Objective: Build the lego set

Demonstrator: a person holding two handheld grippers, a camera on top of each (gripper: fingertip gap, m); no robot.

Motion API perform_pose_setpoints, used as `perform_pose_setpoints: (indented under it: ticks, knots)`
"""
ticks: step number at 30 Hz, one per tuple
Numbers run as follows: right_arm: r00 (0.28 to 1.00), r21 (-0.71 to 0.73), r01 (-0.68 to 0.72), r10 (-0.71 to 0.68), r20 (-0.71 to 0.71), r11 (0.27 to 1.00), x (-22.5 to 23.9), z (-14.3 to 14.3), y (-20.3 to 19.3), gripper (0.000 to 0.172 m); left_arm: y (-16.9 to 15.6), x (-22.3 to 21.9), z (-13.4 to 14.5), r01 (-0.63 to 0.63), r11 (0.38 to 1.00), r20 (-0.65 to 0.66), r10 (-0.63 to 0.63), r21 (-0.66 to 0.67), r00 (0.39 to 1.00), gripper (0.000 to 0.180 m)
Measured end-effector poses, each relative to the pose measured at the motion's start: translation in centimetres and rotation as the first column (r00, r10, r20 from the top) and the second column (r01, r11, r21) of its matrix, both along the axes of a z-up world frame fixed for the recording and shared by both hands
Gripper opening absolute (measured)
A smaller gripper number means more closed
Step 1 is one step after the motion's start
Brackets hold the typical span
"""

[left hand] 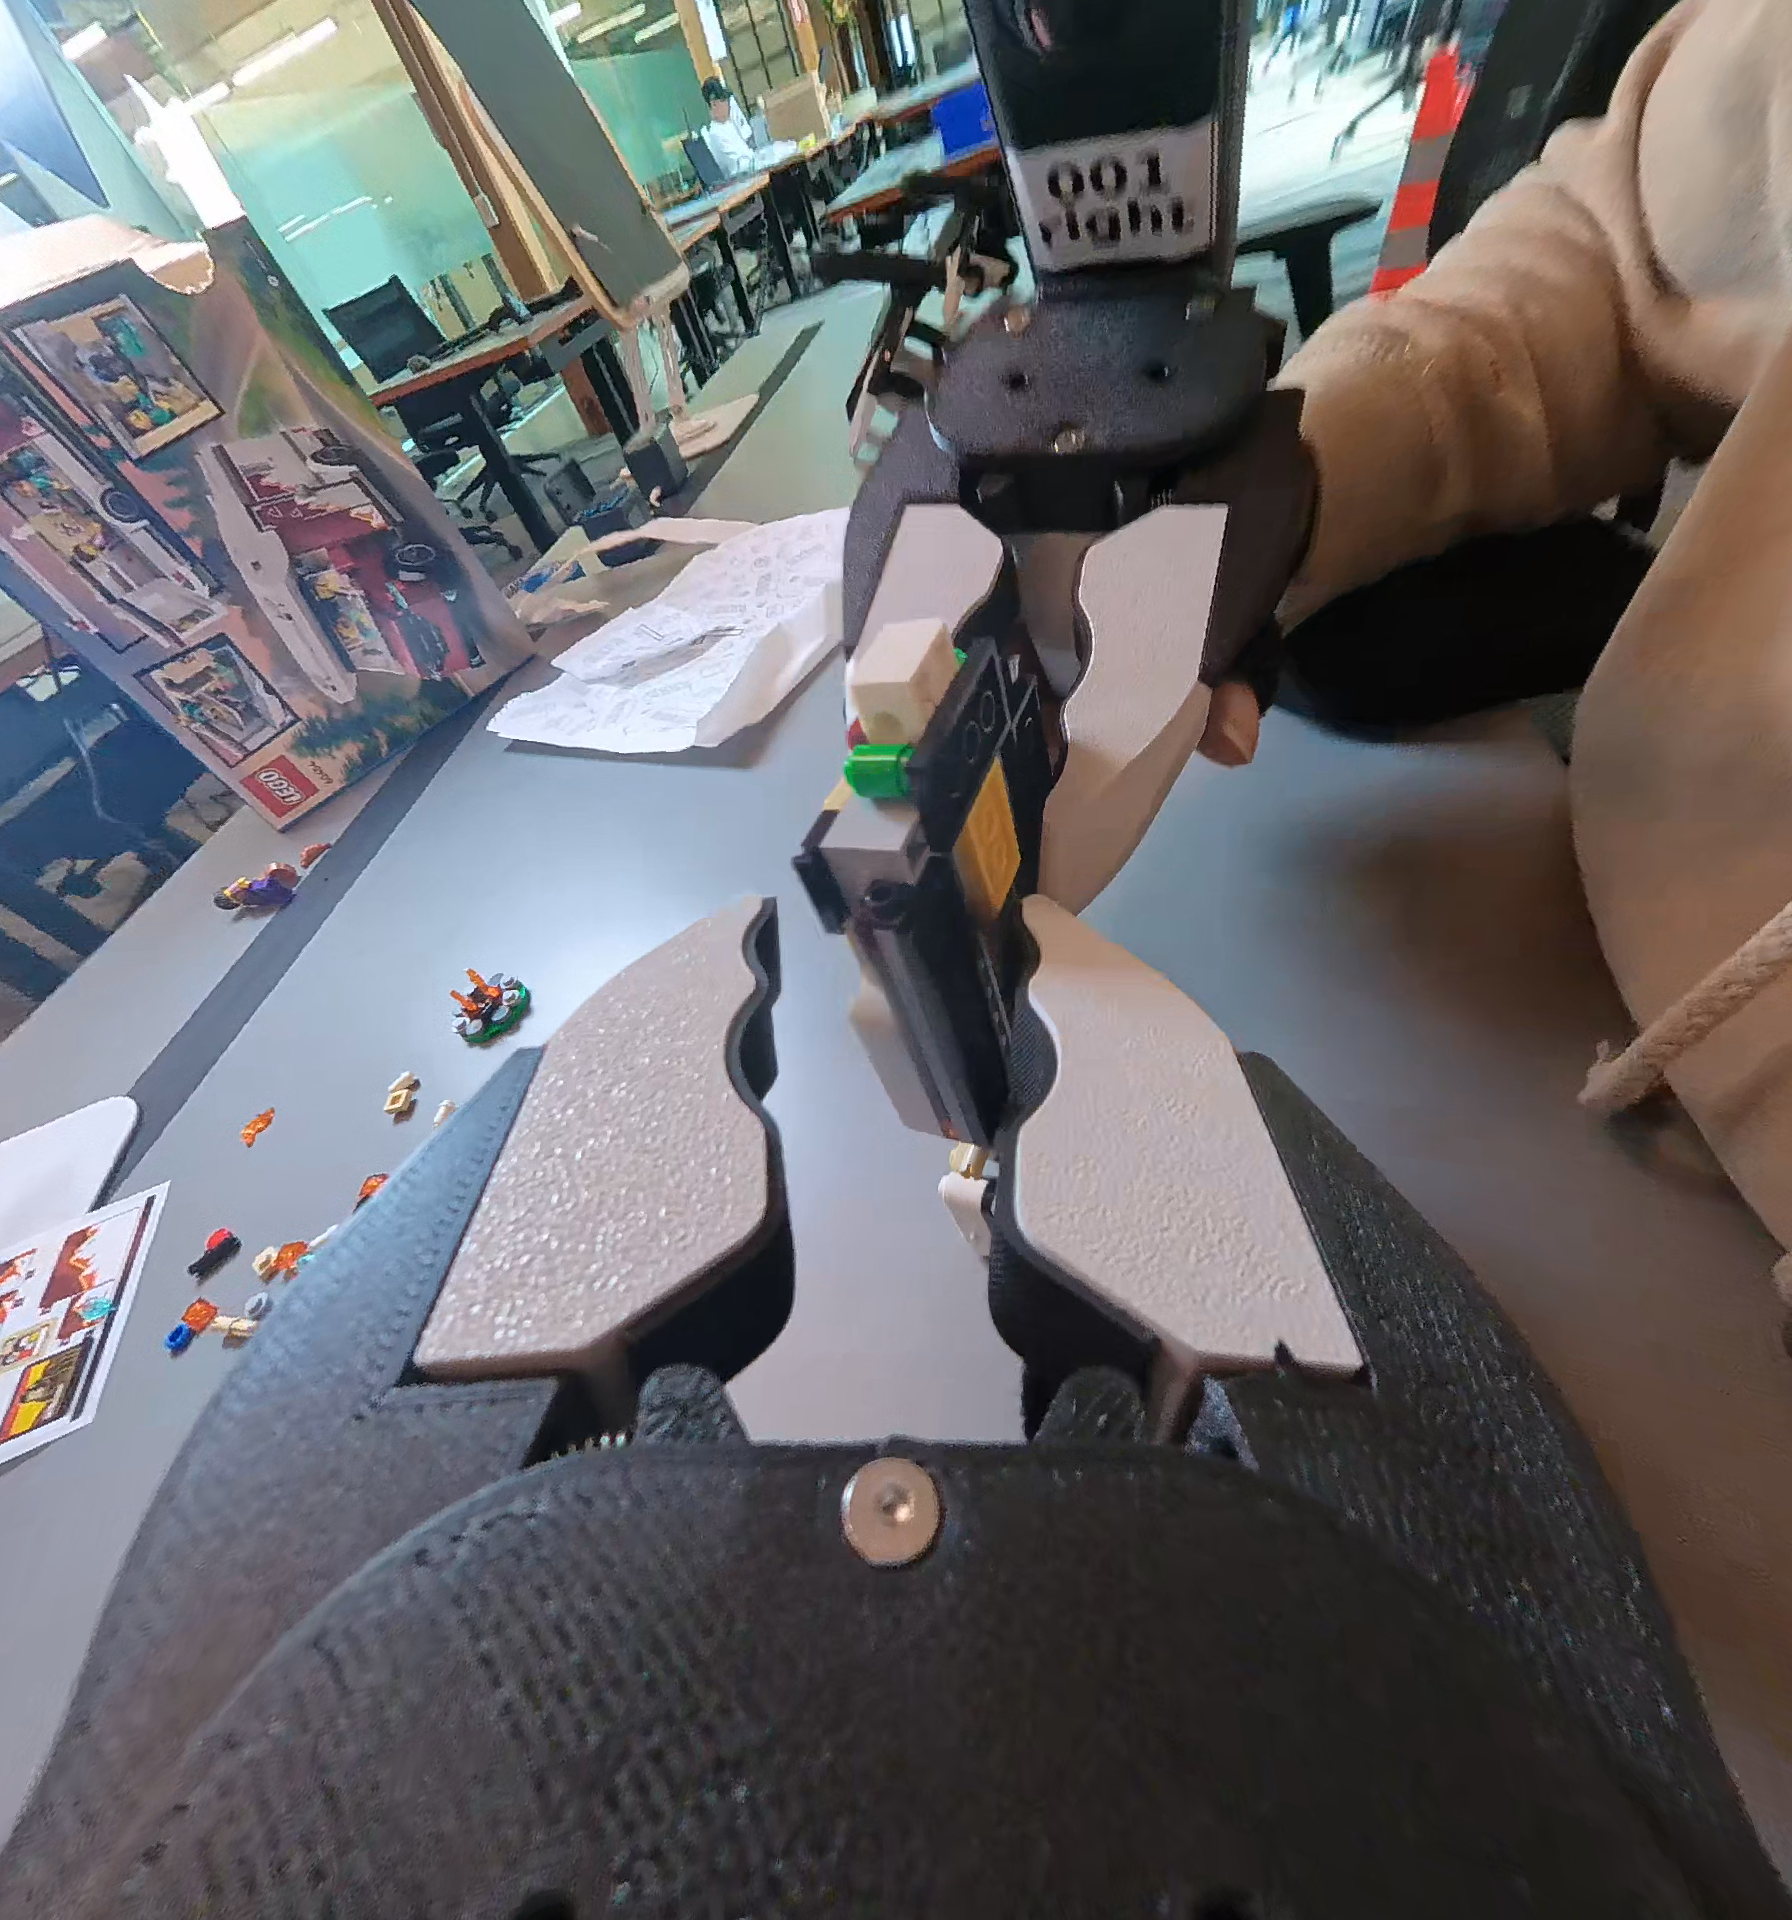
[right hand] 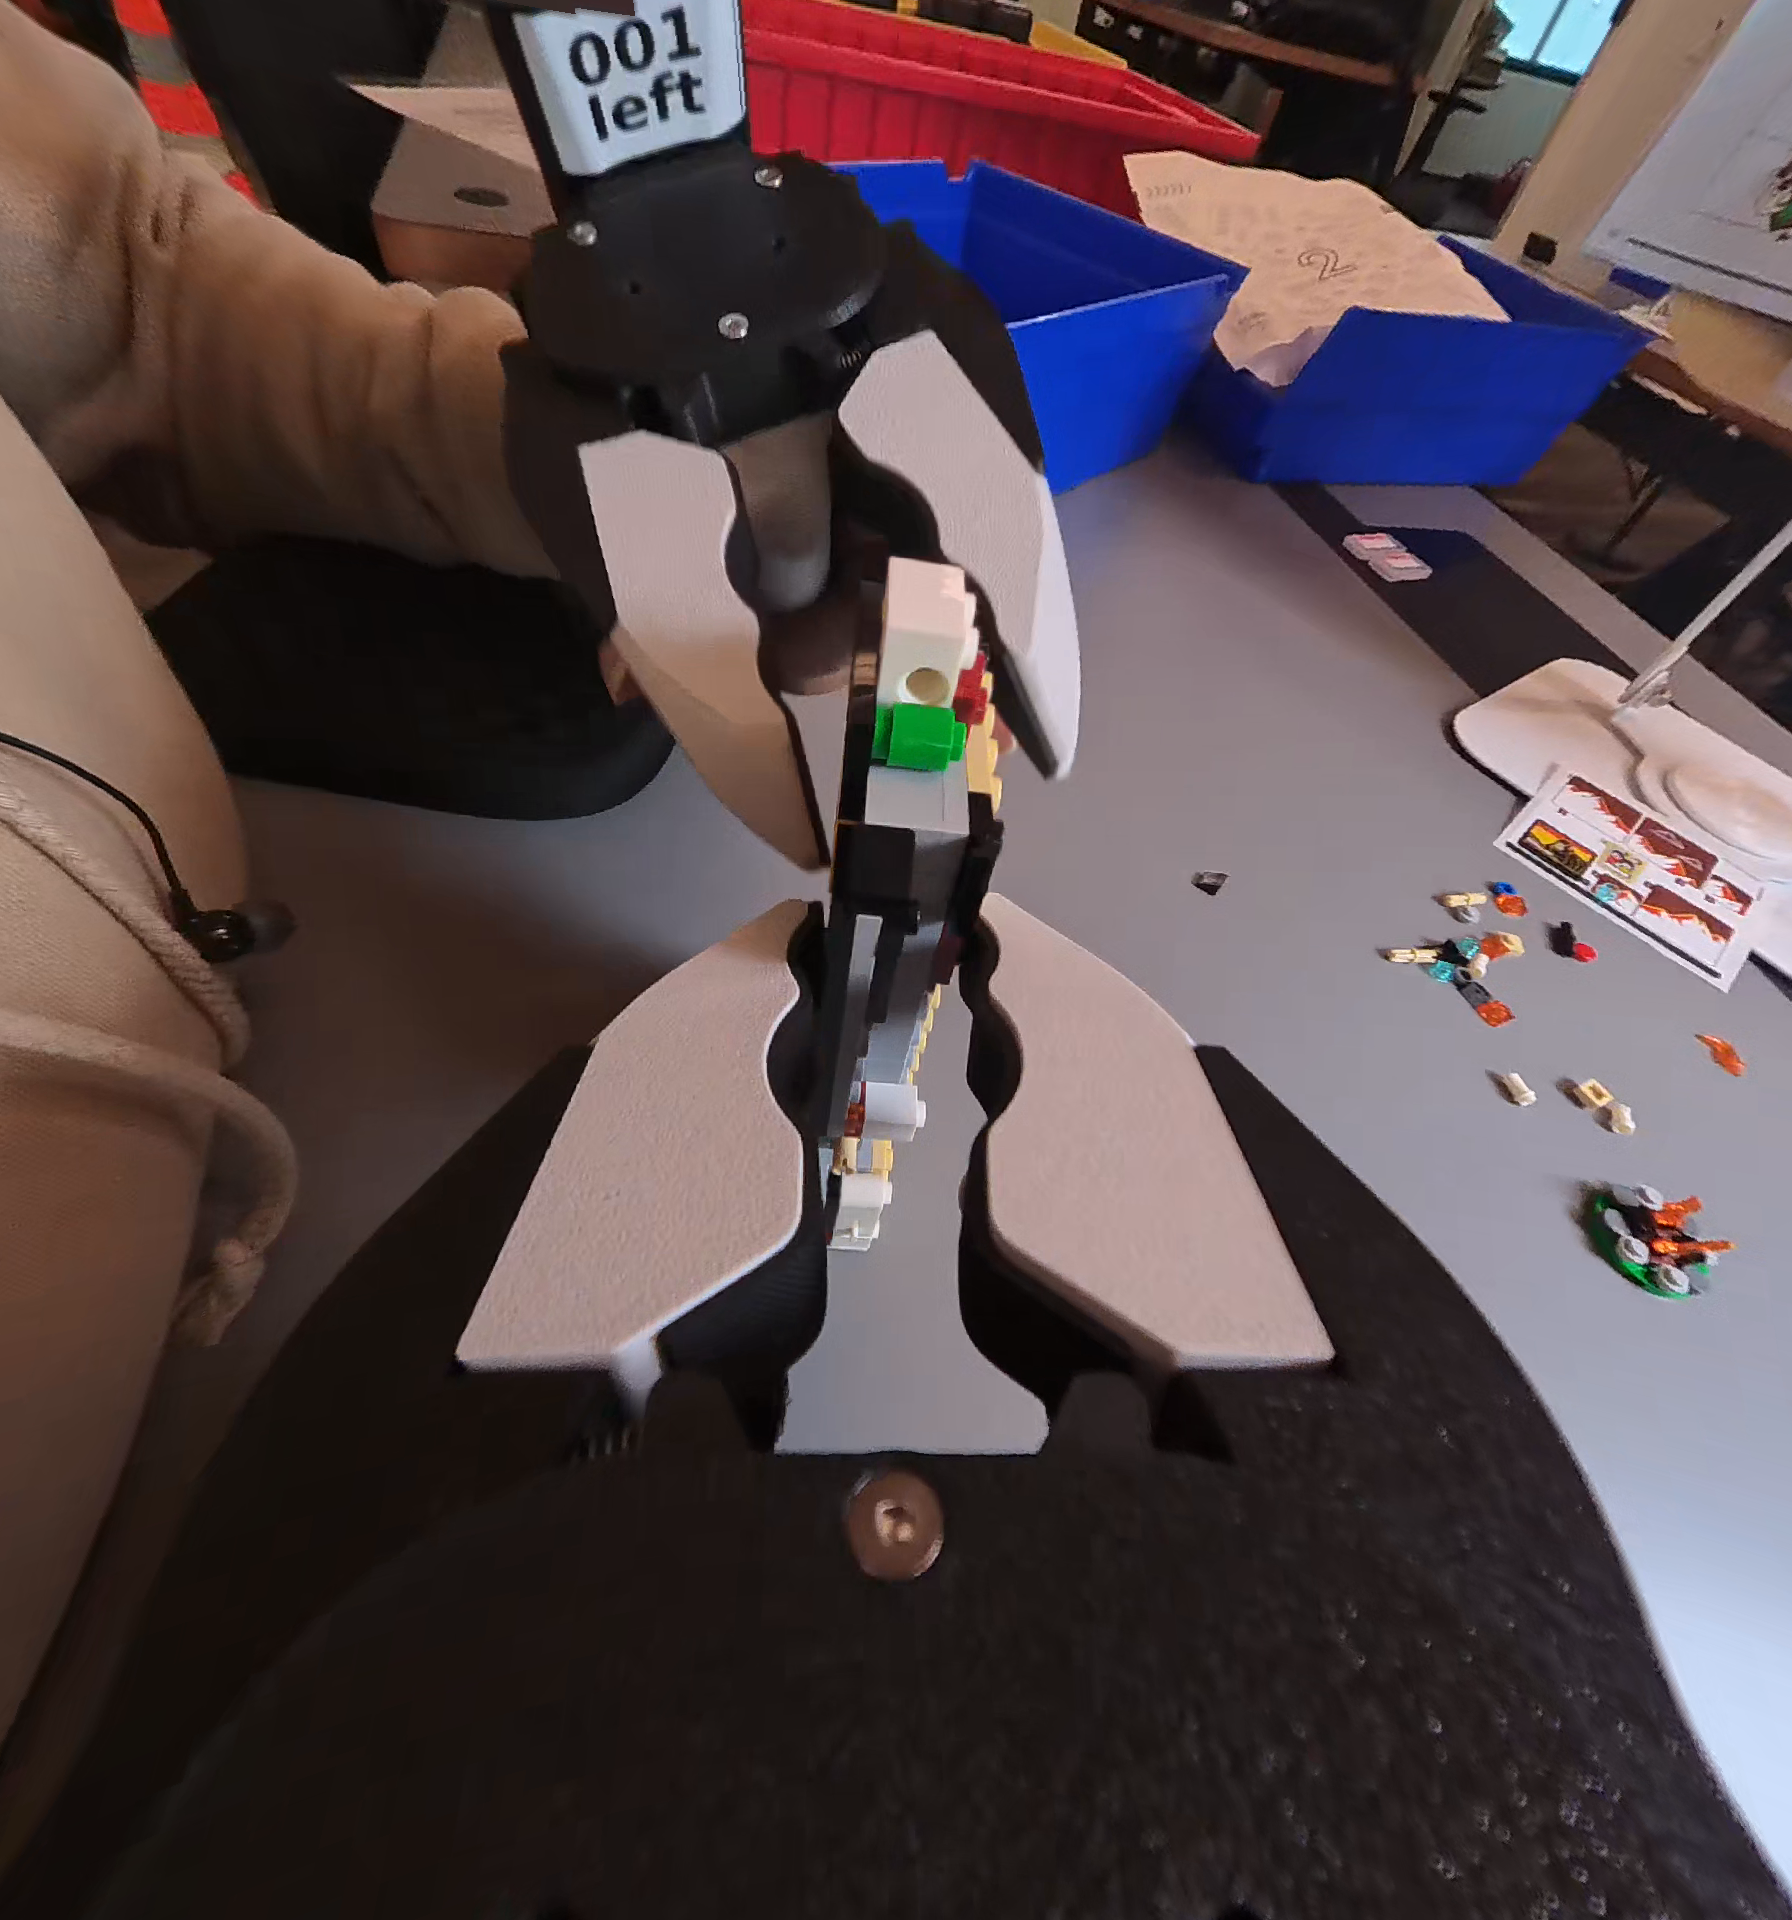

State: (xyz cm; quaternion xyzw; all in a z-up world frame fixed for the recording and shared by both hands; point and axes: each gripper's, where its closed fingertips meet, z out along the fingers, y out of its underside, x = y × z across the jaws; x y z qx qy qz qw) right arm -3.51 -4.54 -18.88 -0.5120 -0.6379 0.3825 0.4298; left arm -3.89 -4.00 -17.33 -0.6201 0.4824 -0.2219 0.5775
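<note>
Two grippers share one brick model: the right gripper clamps it, while the left gripper brackets it narrowly with one pad clear, so it is best squared before squeezing.

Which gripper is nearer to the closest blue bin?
Left. The left gripper sits just in front of the blue bin, at the far end of the build; the right gripper is at the near end, farther back.
</note>
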Motion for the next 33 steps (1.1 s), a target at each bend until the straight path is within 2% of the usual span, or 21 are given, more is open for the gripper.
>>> perform_pose_setpoints:
  ticks: [1, 3, 4, 7, 9, 12, 15, 21, 28, 33]
  knots:
    - [1.0, -0.001, 0.0, 0.0, 0.004, 1.0, 0.1, 0.0, 0.4, 0.024, 0.3, -0.7, 0.6, -0.002, 1.0, 0.035, 0.003, -0.024, 0.999, 0.041]
    - [1.0, -0.004, 0.002, -0.002, 0.012, 1.0, 0.5, 0.2, 1.5, 0.025, 2.3, -3.0, 0.5, -0.059, 0.989, 0.054, 0.067, -0.135, 0.996, 0.054]
    - [1.0, 0.001, -0.008, 0.008, 0.02, 1.0, 0.8, 0.2, 1.9, 0.024, 3.9, -4.6, -0.3, -0.142, 0.967, 0.027, 0.151, -0.212, 0.988, 0.035]
    - [0.999, 0.026, 0.003, -0.004, 0.038, 1.0, 1.2, 0.0, 3.6, 0.024, 7.2, -8.0, -3.6, -0.286, 0.908, -0.138, 0.256, -0.306, 0.957, 0.038]
    - [0.999, 0.019, 0.005, -0.006, 0.044, 1.0, 1.3, 0.0, 4.4, 0.024, 9.3, -10.2, -6.6, -0.415, 0.84, -0.284, 0.326, -0.351, 0.901, 0.034]
    - [0.999, 0.001, 0.009, -0.009, 0.032, 1.0, 1.3, -0.1, 5.2, 0.024, 11.0, -11.7, -10.0, -0.522, 0.767, -0.432, 0.355, -0.372, 0.829, 0.031]
    - [1.0, -0.007, 0.004, -0.004, 0.024, 1.0, 1.4, 0.0, 5.5, 0.024, 11.7, -11.4, -11.2, -0.534, 0.745, -0.45, 0.349, -0.398, 0.822, 0.024]
    - [1.0, -0.03, -0.013, 0.013, 0.011, 0.999, 1.3, 0.0, 5.7, 0.024, 11.6, -11.3, -11.3, -0.533, 0.728, -0.454, 0.336, -0.431, 0.825, 0.009]
    - [1.0, -0.031, -0.02, 0.021, 0.008, 0.999, 1.3, 0.0, 5.7, 0.024, 11.6, -11.2, -11.3, -0.516, 0.717, -0.429, 0.327, -0.468, 0.842, 0.008]
    - [1.0, -0.041, -0.023, 0.024, 0.012, 0.999, 1.2, 0.0, 5.7, 0.024, 11.5, -11.2, -11.3, -0.503, 0.741, -0.434, 0.313, -0.445, 0.845, 0.008]
